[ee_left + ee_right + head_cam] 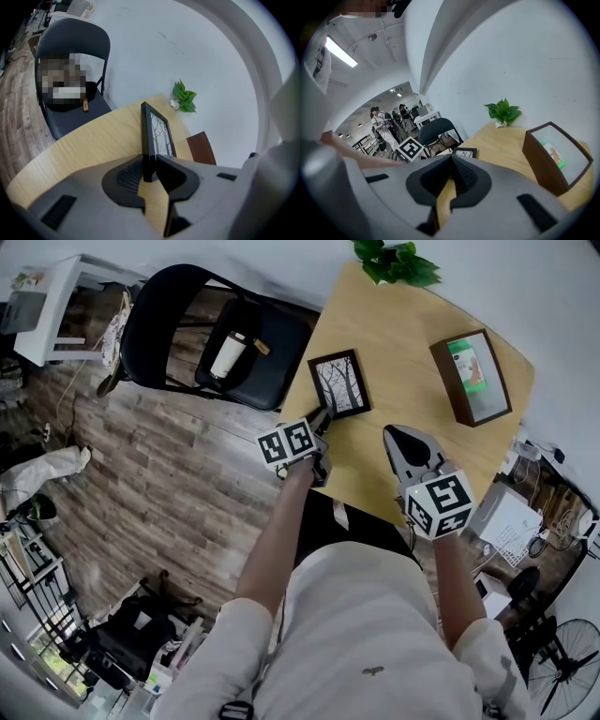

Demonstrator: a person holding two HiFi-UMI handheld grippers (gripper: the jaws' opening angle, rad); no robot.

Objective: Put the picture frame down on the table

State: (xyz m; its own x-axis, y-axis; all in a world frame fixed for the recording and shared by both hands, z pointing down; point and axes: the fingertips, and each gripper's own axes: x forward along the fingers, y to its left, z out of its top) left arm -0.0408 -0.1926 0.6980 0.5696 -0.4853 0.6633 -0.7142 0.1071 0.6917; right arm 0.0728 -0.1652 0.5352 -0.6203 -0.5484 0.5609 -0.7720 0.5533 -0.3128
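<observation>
A black picture frame [339, 383] with a print of bare trees lies low over the left part of the light wooden table [403, 334]. I cannot tell whether it rests on the wood. My left gripper [322, 421] is shut on the frame's near corner. In the left gripper view the frame [157, 133] runs edge-on away from the jaws, and the left gripper [149, 169] clamps its black rim. My right gripper [401, 439] hovers over the table's near edge, shut with nothing in it. In the right gripper view the frame [464, 152] shows just beyond the closed right gripper [451, 164].
A dark brown open box [472, 377] holding something green stands on the table's right side. A green plant [396, 261] sits at the far edge by the white wall. A black folding chair [216, 334] carrying a bottle stands left of the table on the wood floor.
</observation>
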